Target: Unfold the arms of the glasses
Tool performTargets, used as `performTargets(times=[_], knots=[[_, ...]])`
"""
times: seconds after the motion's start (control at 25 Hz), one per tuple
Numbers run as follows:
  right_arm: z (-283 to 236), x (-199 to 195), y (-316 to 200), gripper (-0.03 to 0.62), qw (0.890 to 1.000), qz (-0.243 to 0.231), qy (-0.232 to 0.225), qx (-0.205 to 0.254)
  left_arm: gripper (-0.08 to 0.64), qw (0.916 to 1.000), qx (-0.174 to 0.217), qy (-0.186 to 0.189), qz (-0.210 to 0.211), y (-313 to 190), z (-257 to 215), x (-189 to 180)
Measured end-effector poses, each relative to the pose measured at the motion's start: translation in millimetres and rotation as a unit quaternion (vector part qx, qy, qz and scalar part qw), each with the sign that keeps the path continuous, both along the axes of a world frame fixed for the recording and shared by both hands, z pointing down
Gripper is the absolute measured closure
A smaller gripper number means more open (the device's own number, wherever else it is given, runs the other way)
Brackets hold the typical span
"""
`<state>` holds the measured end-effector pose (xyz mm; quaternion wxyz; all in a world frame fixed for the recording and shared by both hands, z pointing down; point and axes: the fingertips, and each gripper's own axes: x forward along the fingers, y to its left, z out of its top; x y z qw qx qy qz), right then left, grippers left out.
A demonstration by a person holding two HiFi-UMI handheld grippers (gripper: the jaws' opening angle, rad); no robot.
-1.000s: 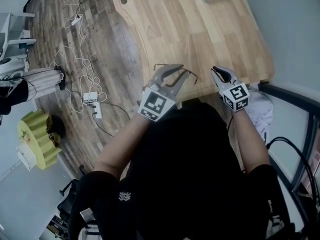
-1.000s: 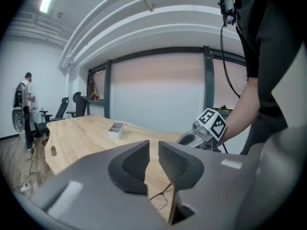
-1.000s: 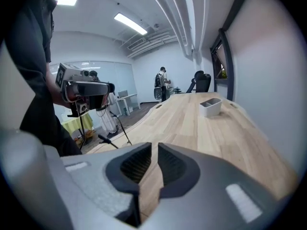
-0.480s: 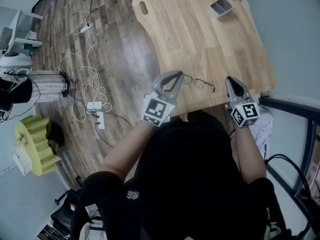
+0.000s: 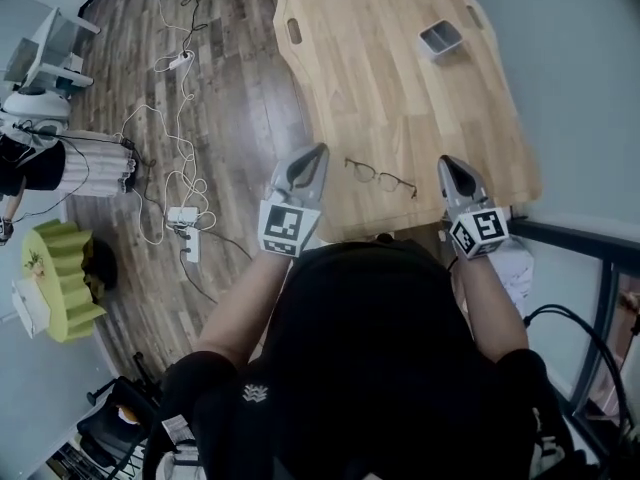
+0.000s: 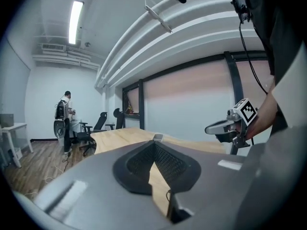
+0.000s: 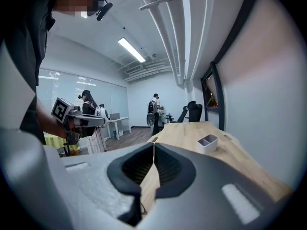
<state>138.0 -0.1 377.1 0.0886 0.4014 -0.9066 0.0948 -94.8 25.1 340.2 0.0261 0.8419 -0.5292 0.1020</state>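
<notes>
Seen from above, a person in a black top (image 5: 370,348) stands at the near end of a light wooden table (image 5: 380,88), holding a grey two-jaw gripper in each hand. The glasses (image 5: 380,178), a thin dark wire frame, lie flat on the tabletop close to its near edge, between the two grippers and touching neither. They are too small to tell how their arms stand. The left gripper (image 5: 319,152) points forward along the table's left edge, just left of the glasses. Its ribbed black pads are pressed together at the tips, with nothing between them. The right gripper (image 5: 446,163) points forward over the near right part of the table, to the right of the glasses. Its jaws have just been closing and now meet at the tips, also with nothing between them. Each gripper carries a cube with black and white square markers at the wrist end. Farther along the table, near its right side, sits a small grey tray with two compartments (image 5: 440,38). To the left of the table, white cables and power strips (image 5: 185,213) trail across a dark wood floor (image 5: 230,98). The gripper views look level down the table into an office, where black office chairs (image 6: 98,123) stand beyond its far end and a person with a backpack (image 6: 64,114) stands by them.
</notes>
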Motion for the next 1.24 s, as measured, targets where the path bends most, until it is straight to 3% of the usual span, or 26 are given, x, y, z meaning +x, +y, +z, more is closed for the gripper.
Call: performTargets(times=[0.32, 1.24], knots=[[11, 16, -6, 0.591, 1.0, -0.012, 0.005, -0.005, 0.554, 0.9992, -0.007, -0.01, -0.039, 6, 4, 1], [10, 19, -5, 0.592, 1.0, -0.015, 0.006, 0.002, 0.554, 0.9997, -0.011, -0.019, -0.014, 0, 2, 13]])
